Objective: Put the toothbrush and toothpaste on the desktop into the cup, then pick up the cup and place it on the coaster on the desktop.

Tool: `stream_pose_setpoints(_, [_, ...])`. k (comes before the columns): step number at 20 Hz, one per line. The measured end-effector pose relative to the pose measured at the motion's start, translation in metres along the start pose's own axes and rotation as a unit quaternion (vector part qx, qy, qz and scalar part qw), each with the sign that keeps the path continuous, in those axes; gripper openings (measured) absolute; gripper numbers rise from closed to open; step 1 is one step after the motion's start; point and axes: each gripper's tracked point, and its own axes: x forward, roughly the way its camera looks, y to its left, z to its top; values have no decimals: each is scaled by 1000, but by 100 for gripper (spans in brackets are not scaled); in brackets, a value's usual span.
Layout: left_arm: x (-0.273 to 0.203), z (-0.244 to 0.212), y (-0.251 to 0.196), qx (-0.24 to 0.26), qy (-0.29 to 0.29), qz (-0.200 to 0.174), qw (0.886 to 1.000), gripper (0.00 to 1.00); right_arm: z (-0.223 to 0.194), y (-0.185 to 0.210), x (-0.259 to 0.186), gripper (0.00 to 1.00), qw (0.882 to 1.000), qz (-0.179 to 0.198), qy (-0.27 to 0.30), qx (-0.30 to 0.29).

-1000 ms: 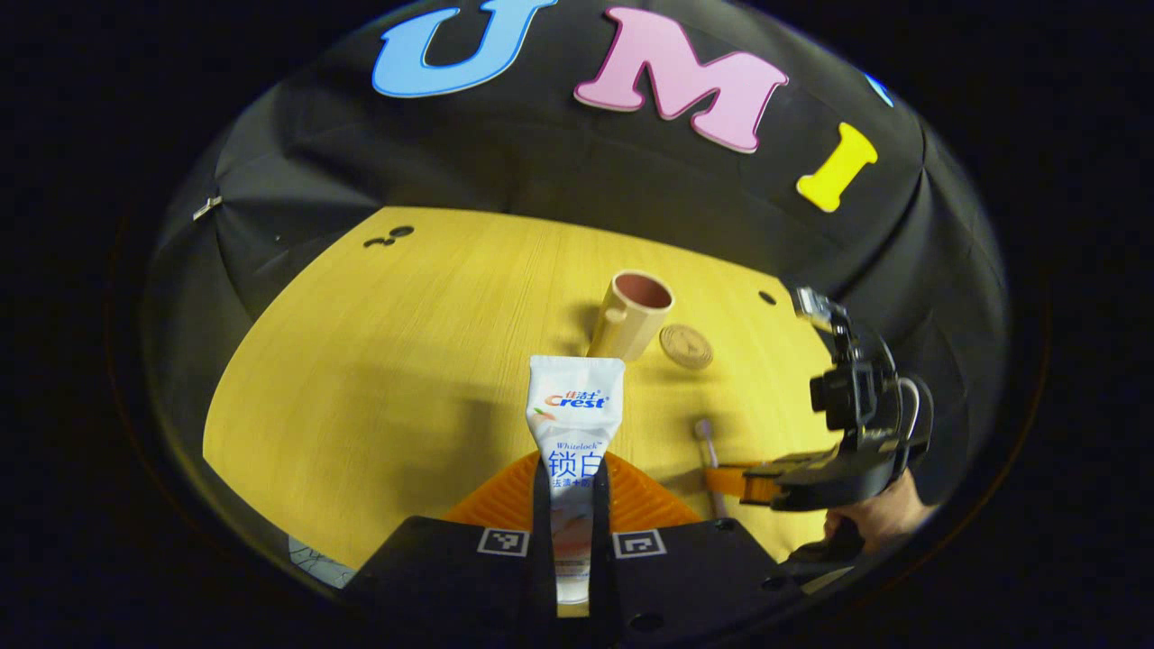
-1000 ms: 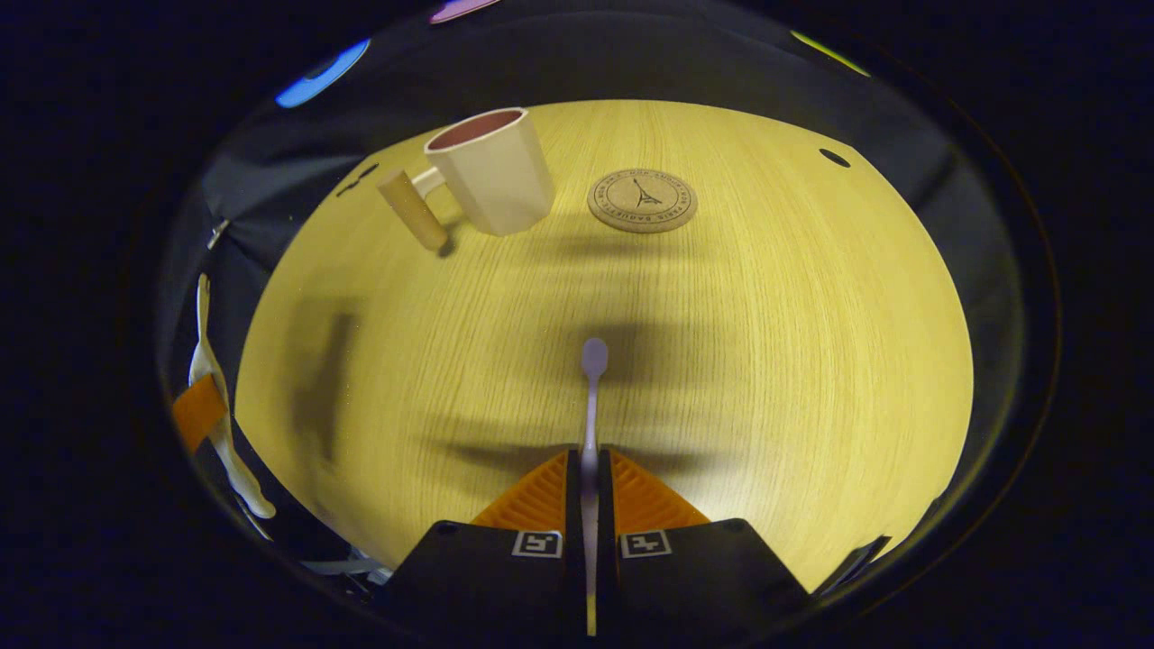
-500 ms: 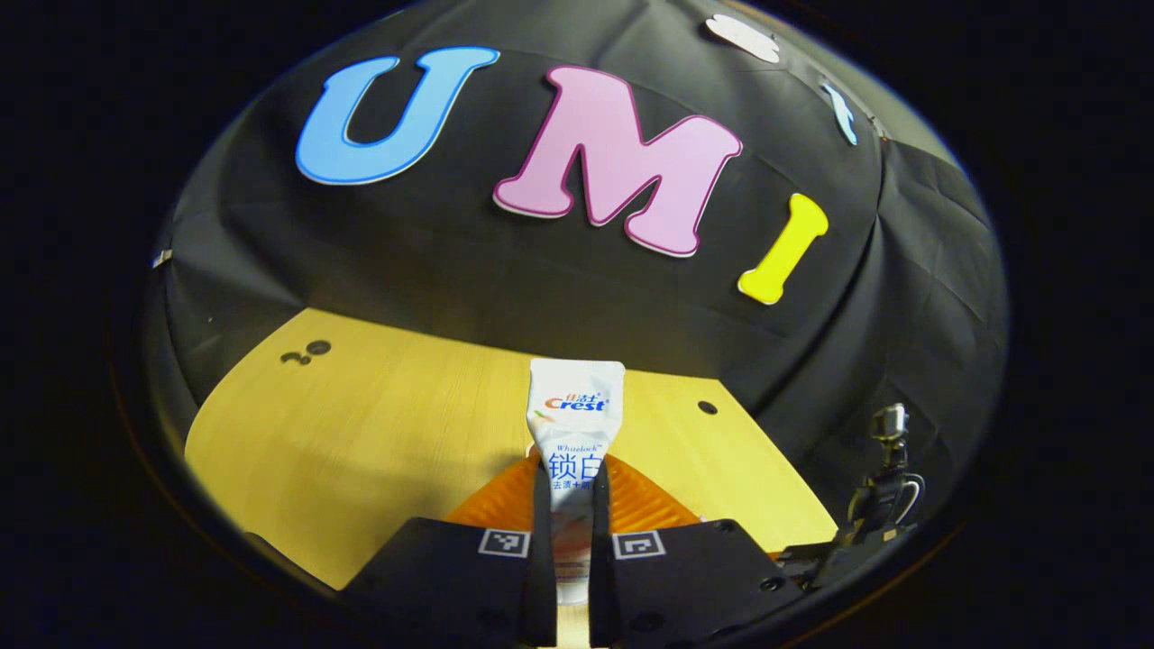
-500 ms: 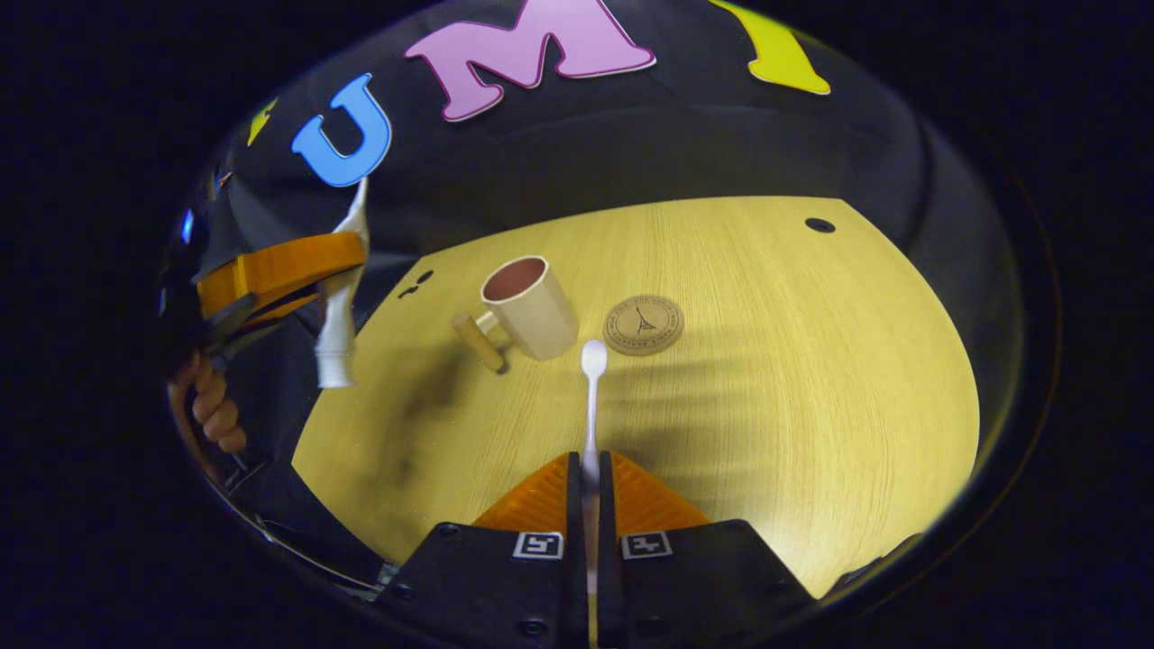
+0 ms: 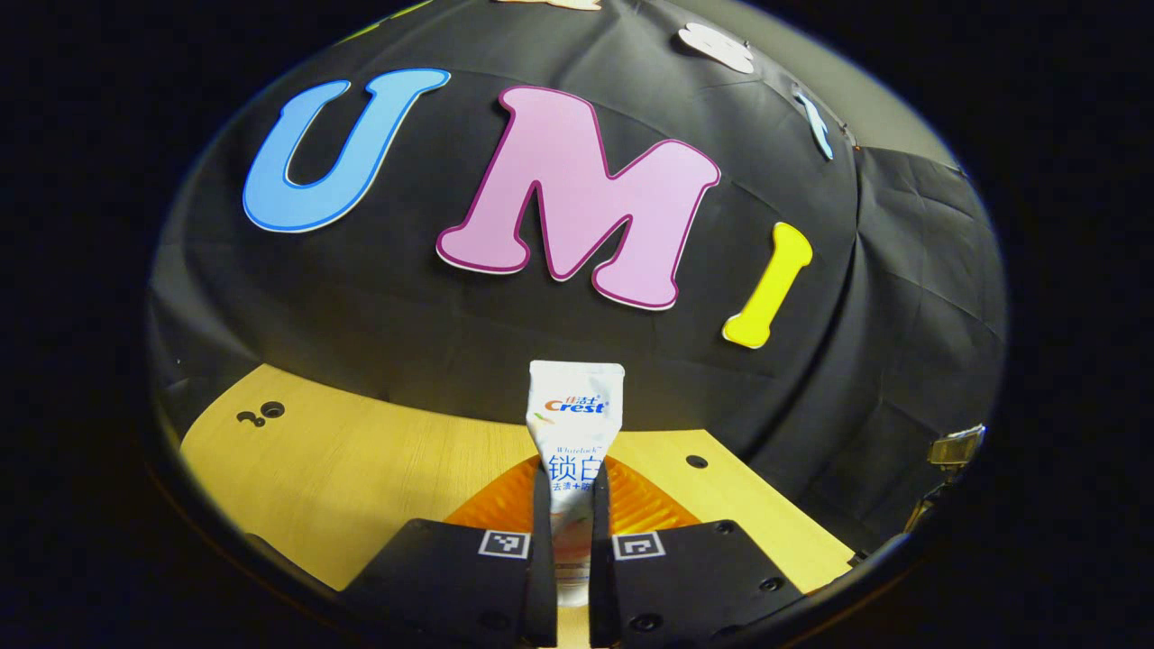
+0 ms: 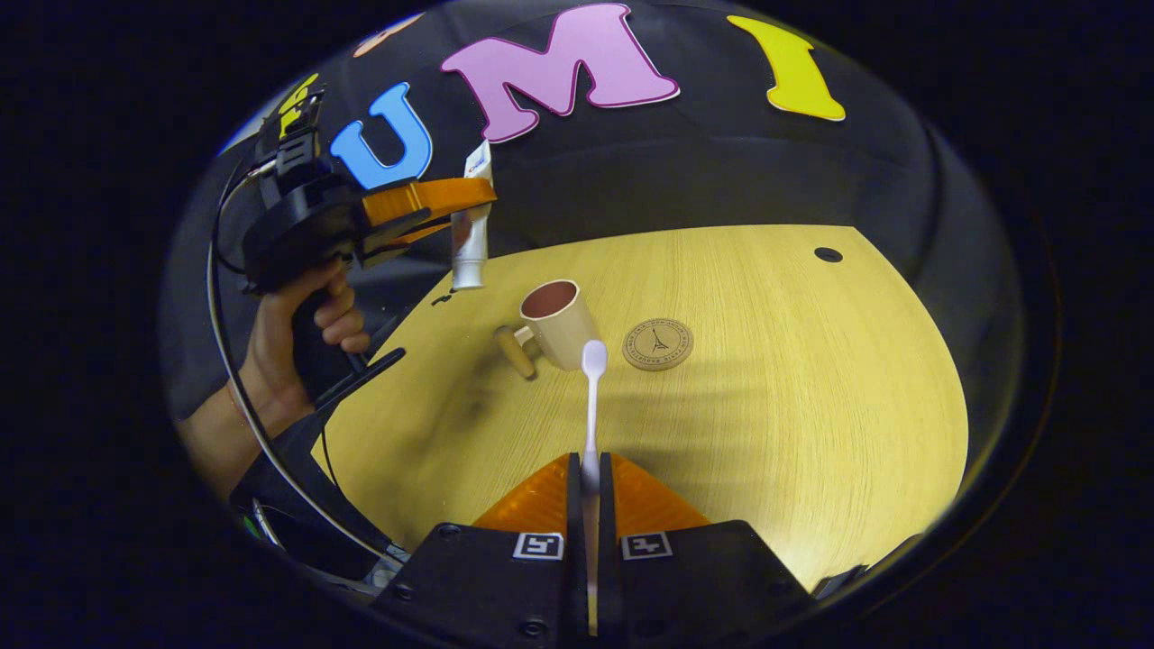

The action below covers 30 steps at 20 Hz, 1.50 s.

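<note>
L gripper (image 5: 568, 505) clamped on toothpaste tube (image 5: 573, 424), held upright in air over the surface (image 5: 361, 478), up-left of the cup (image 6: 559, 320). R gripper (image 6: 588, 478) pinches toothbrush (image 6: 591, 397), head pointing toward cup. Cup stands on surface w/ cork coaster (image 6: 657, 343) just beside it, apart.

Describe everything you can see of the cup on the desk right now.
The cup is a cream-coloured mug with faceted sides and a reddish-brown inside, looking like smooth plastic or ceramic. A side handle with a tan, wood-like grip sticks out to its left in the right gripper view. It stands upright on the yellow wood-grain desk, mouth open and seemingly empty, just left of the round coaster and apart from it. Neither tool touches it; the toothbrush head merely overlaps it in the picture.
</note>
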Motion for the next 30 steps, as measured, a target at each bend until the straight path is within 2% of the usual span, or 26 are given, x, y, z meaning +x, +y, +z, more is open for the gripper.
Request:
stream_pose_setpoints(8, [52, -31, 19, -3, 12, 24, 1000, 19, -5, -22, -10, 8, 1000, -9, -5, 11])
stream_pose_setpoints(15, [67, -78, 31, 34, 56, 45, 997, 20, -5, -45, -16, 8, 1000, -12, -5, 24])
stream_pose_setpoints(25, [49, -108, 29, 35, 92, 51, 994, 31, -3, -49, -15, 8, 1000, -2, -5, 21])
stream_pose_setpoints(26, [45, -112, 30, 34, 97, 55, 993, 43, -4, -47, -16, 8, 1000, 2, -4, 20])
stream_pose_setpoints(28, [39, -116, 31, 30, 102, 58, 993, 49, -3, -42, -16, 8, 1000, 9, -5, 20])
stream_pose_setpoints(29, [38, -115, 31, 32, 98, 59, 993, 41, -1, -38, -16, 8, 1000, 13, -6, 20])
stream_pose_setpoints(30, [34, -112, 30, 35, 96, 59, 993, 47, 0, -34, -15, 8, 1000, 17, -7, 21])
